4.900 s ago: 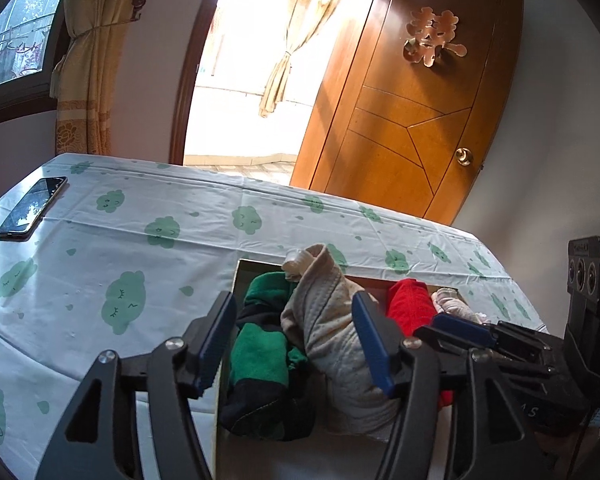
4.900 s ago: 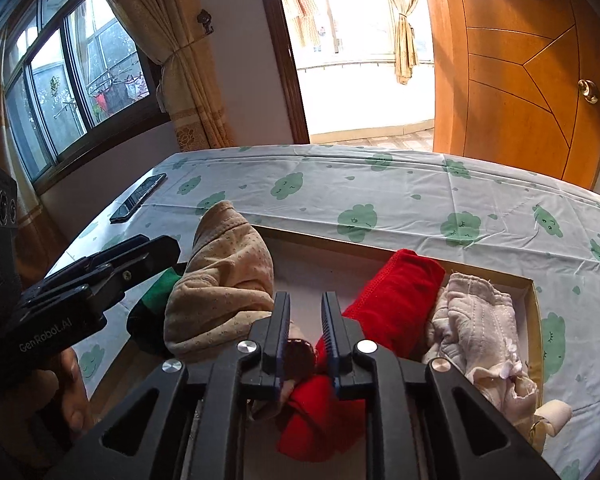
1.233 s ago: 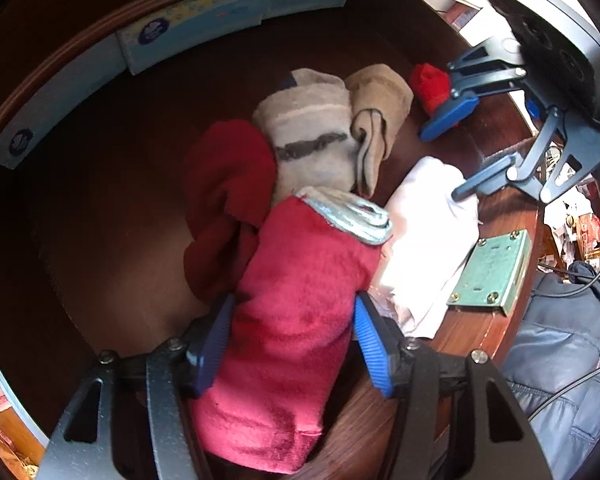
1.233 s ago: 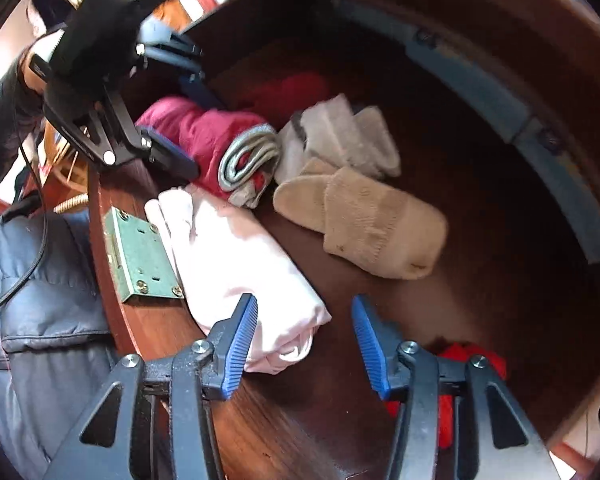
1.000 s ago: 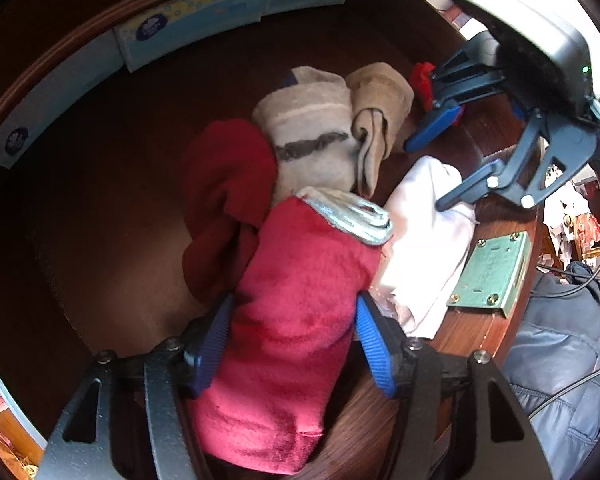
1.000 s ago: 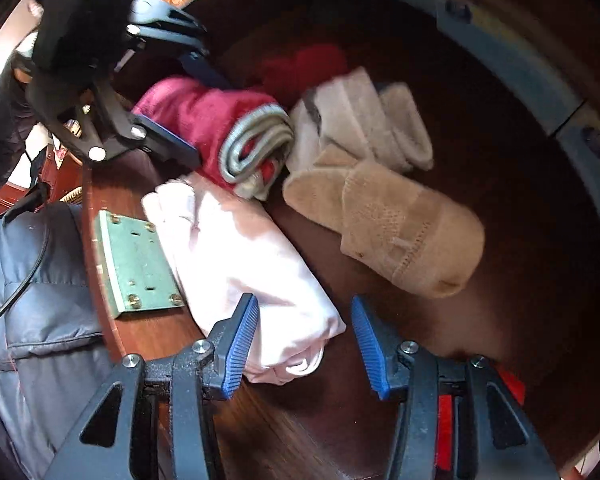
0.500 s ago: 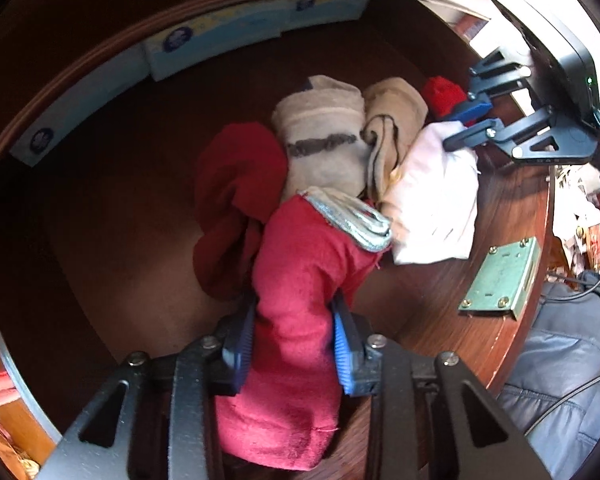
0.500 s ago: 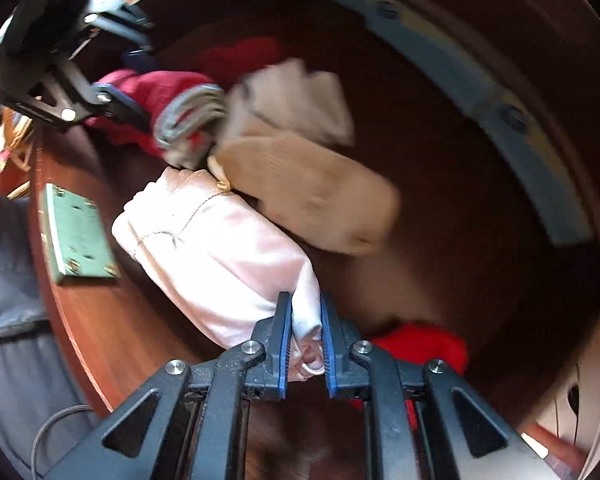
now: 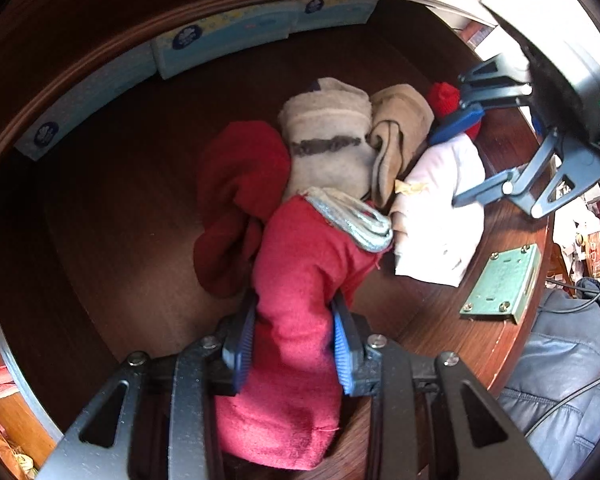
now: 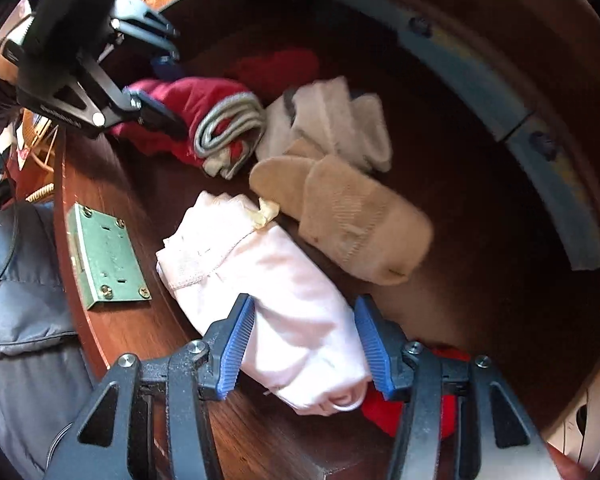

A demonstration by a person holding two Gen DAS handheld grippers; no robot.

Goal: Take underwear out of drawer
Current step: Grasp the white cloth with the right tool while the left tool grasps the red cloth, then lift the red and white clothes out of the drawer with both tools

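Both grippers point steeply down into the wooden drawer (image 9: 440, 320), where several rolled garments lie.

Left gripper (image 9: 296, 344) — blue pads pressed into both sides of a rolled red underwear (image 9: 300, 280) with a grey waistband; the fabric is pinched narrow between them, so it is clamped. The roll lies at the near side of the drawer, its waistband end toward the middle.

Right gripper (image 10: 306, 344) — jaws have just been opening; they now stand apart on either side of the near end of a pale pink folded garment (image 10: 268, 280). The left pad is at the cloth's edge, the right pad shows a sliver of gap. The garment lies on the drawer floor just beside the front wall, near a green metal lock plate (image 10: 104, 256).

Other contents: a tan roll (image 10: 348, 220) touching the pink one's far end, a cream roll (image 10: 332, 120) beyond it, a dark red piece (image 9: 236, 200) left of the held roll, and a bright red piece (image 10: 412, 408) under the right gripper's fingers. Blue patterned packs (image 9: 228, 36) line the far wall. A dark blue padded sleeve (image 10: 16, 300) shows outside the drawer front.
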